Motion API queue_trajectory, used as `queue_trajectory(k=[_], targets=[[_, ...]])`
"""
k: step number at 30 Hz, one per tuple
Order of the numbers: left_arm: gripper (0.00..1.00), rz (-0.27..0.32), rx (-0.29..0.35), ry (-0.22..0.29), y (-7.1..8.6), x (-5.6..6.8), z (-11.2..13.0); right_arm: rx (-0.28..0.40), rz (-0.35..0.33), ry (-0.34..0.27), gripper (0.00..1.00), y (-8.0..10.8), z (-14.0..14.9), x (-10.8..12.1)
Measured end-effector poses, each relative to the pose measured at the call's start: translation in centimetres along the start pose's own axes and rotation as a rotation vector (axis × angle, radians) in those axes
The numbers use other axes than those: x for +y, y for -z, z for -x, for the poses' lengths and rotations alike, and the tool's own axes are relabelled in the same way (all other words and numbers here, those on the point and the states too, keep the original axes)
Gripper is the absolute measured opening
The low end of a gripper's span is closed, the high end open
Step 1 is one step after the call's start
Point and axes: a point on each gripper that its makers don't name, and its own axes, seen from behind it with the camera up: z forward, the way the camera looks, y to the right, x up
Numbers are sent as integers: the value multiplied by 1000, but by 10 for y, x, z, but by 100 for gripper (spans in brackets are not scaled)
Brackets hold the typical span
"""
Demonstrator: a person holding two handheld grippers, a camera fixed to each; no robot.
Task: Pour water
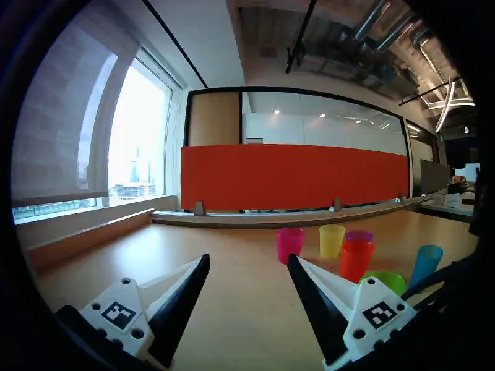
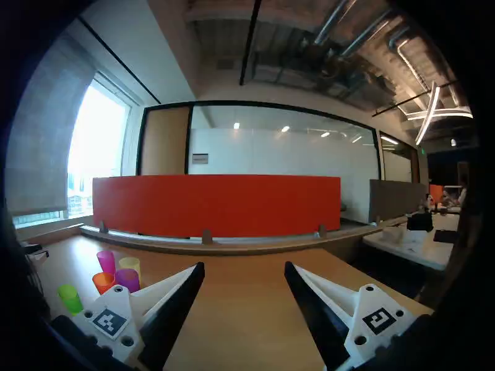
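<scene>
Several coloured plastic cups stand in a cluster on the wooden table. In the left gripper view they sit ahead to the right: a pink cup (image 1: 289, 244), a yellow cup (image 1: 331, 240), a purple cup (image 1: 359, 235), an orange cup (image 1: 356, 260), a green cup (image 1: 385, 281) and a blue cup (image 1: 427, 263). My left gripper (image 1: 247, 272) is open with nothing between its fingers, short of the cups. In the right gripper view the cups lie at the lower left: pink (image 2: 106, 261), yellow (image 2: 130, 266), orange (image 2: 103, 282), purple (image 2: 127, 280), green (image 2: 70, 298). My right gripper (image 2: 243, 275) is open and holds nothing.
An orange divider panel (image 1: 291, 176) runs along the far edge of the table (image 1: 235, 266). A window (image 1: 133, 145) and a wooden ledge lie to the left. Another desk (image 2: 421, 244) with items stands at the right, past a gap.
</scene>
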Motion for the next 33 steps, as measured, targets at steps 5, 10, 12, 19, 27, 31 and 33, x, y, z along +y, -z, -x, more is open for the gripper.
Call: queue_trajectory(k=[5, 10, 12, 19, 27, 31, 33], targets=[[93, 0, -1, 0, 0, 0, 0, 13, 7, 18, 100, -1, -5, 4], [93, 0, -1, -1, 0, 0, 0, 41, 0, 41, 100, -4, -12, 0], [93, 0, -1, -1, 0, 0, 0, 50, -7, 46, 100, -5, -12, -3], [93, 0, -1, -1, 1, 0, 1, 55, -23, 64, 100, -10, 5, -17], [93, -1, -1, -1, 0, 0, 0, 78, -31, 101, 100, -15, 21, -31], [93, 0, -1, -1, 1, 0, 0, 79, -55, 82, 100, -16, 31, -38], [93, 0, -1, -1, 1, 0, 0, 70, -62, 69, 100, -17, 38, -39]])
